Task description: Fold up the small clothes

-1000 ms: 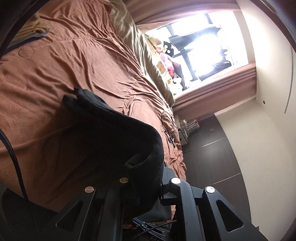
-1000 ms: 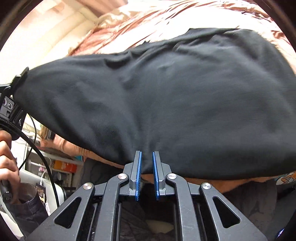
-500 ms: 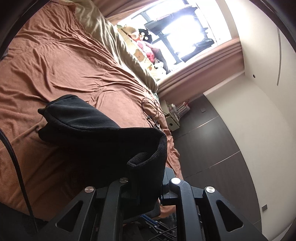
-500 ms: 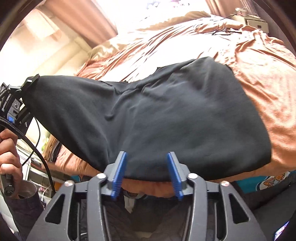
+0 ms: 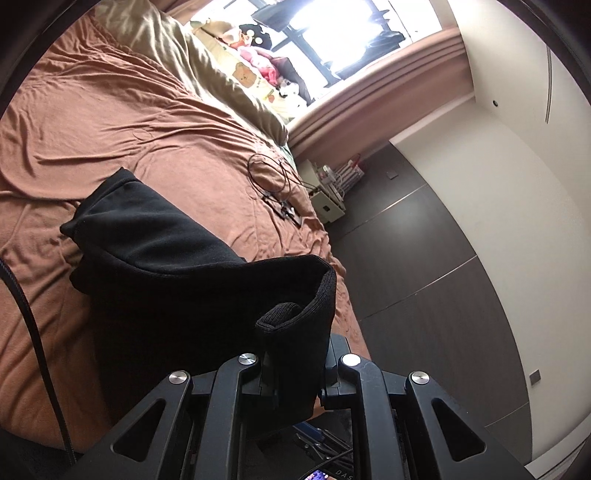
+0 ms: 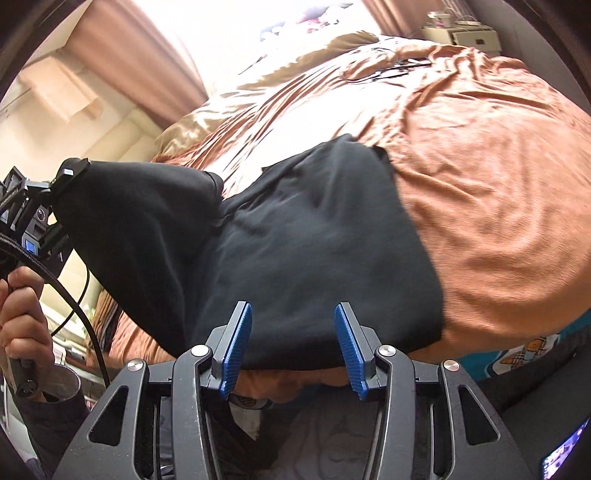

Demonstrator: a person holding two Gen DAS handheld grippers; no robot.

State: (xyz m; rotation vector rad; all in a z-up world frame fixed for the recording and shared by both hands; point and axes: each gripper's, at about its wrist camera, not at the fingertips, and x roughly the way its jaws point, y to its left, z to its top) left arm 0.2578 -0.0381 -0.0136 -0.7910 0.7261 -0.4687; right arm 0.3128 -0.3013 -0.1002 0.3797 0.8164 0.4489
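My left gripper (image 5: pixel 295 373) pinches the black garment's (image 6: pixel 314 240) ribbed edge; my right gripper (image 6: pixel 293 343) (blue pads) gapes empty just before it.

Location: a home bedroom. Indicators: a bed (image 5: pixel 110 122) with a rumpled brown sheet, a tan pillow (image 5: pixel 207 70) at its head, soft toys (image 5: pixel 258 62) on the window (image 5: pixel 369 33) ledge, a curtain (image 6: pixel 140 62), and a white bedside cabinet (image 5: pixel 327 199).

Both wrist views look close and downward along their fingers across the bed (image 5: pixel 110 122) – sharing its near edge and the black garment (image 6: pixel 314 251).
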